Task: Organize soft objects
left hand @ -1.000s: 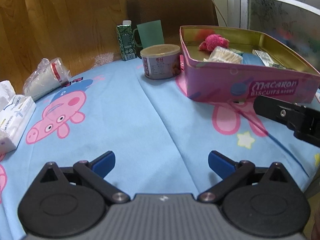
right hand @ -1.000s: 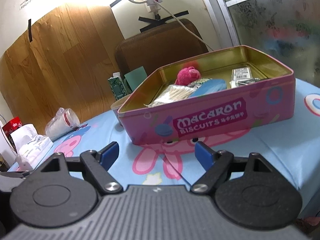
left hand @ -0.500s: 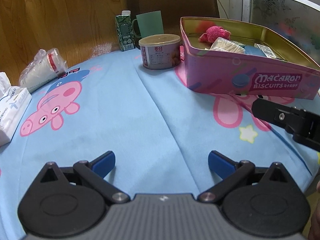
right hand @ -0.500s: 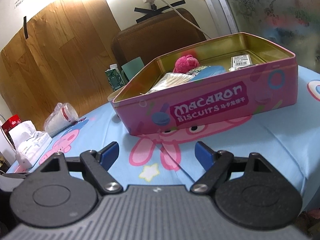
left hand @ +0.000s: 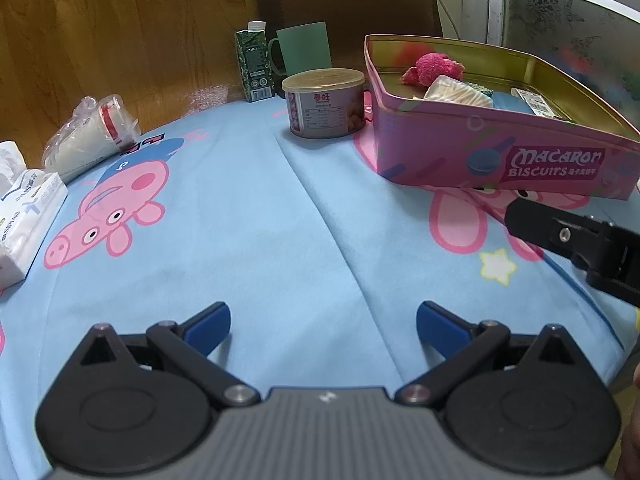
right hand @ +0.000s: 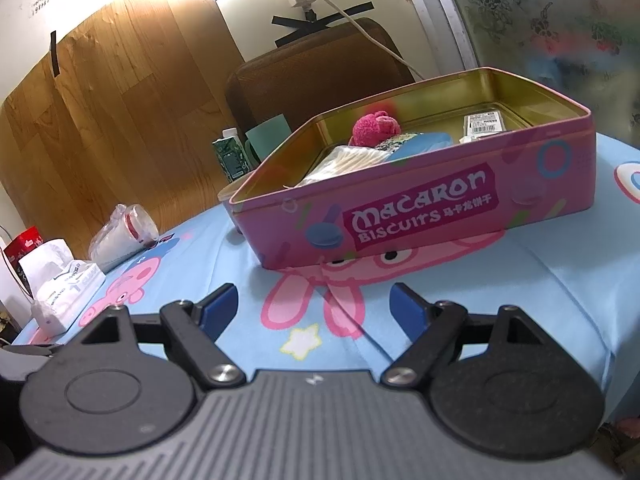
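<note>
A pink macaron biscuit tin stands open on the blue cartoon tablecloth. Inside lie a fuzzy pink soft toy, a white ribbed packet, a blue soft item and a labelled packet. My left gripper hovers open over bare cloth in front of the tin, nothing between its blue pads. My right gripper is open too, just short of the tin's front wall. Its black finger shows at the right of the left wrist view.
A round lidded tub, a green carton and a green mug stand behind the tin's left side. A bagged stack of cups and a tissue pack lie at the left. A brown chair is behind.
Both views have shifted a little: the tin sits slightly lower and farther in the right wrist view, and the cloth's objects have slid slightly in the left wrist view. Both grippers stay open.
</note>
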Demonstrator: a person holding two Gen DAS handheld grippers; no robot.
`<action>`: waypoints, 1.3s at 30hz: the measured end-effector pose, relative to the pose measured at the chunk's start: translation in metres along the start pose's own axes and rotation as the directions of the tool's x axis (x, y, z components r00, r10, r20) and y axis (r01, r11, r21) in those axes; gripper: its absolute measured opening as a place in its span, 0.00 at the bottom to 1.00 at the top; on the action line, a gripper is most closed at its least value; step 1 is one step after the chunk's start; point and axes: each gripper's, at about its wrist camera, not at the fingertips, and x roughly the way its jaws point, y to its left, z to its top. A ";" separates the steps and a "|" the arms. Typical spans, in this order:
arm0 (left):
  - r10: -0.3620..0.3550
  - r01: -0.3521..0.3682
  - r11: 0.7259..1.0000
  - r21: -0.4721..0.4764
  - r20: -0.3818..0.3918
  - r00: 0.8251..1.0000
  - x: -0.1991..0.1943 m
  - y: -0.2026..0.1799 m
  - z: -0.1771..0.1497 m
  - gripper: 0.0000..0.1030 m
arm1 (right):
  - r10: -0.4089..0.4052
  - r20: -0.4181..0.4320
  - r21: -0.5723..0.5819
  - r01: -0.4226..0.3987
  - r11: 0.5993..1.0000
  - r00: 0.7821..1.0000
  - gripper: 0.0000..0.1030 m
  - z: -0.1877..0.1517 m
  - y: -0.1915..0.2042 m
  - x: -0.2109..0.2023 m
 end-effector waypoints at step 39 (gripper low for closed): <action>0.101 -0.100 0.995 -0.009 0.034 0.994 -0.014 0.014 -0.006 1.00 | 0.023 0.010 0.009 -0.023 1.000 1.000 0.83 0.000 -0.003 -0.008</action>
